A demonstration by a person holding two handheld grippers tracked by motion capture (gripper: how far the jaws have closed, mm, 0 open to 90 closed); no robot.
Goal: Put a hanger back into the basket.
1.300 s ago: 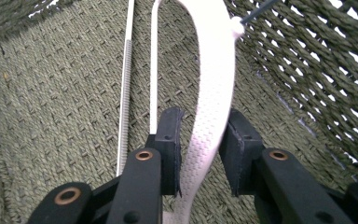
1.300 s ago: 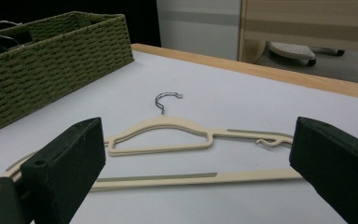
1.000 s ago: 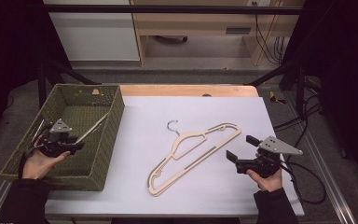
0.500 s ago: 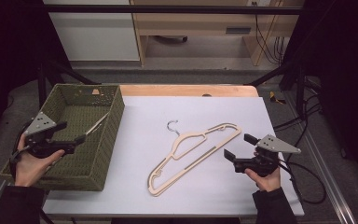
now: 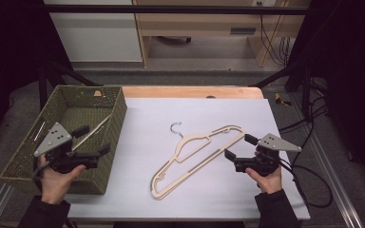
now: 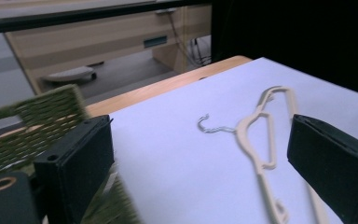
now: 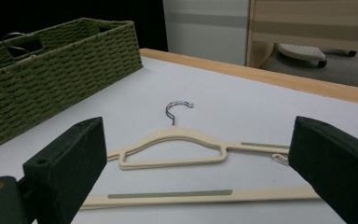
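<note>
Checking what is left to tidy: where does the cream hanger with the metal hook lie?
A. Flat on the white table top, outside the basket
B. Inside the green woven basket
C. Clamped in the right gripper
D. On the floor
A: the cream hanger lies flat on the white table top, right of the green woven basket and in front of the open right gripper, untouched.

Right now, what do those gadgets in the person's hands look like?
Each hand carries a black tool: the left gripper and right gripper have two blocky black fingers, a grey three-cornered plate on top and a trailing black cable. The sleeves are dark.
</note>
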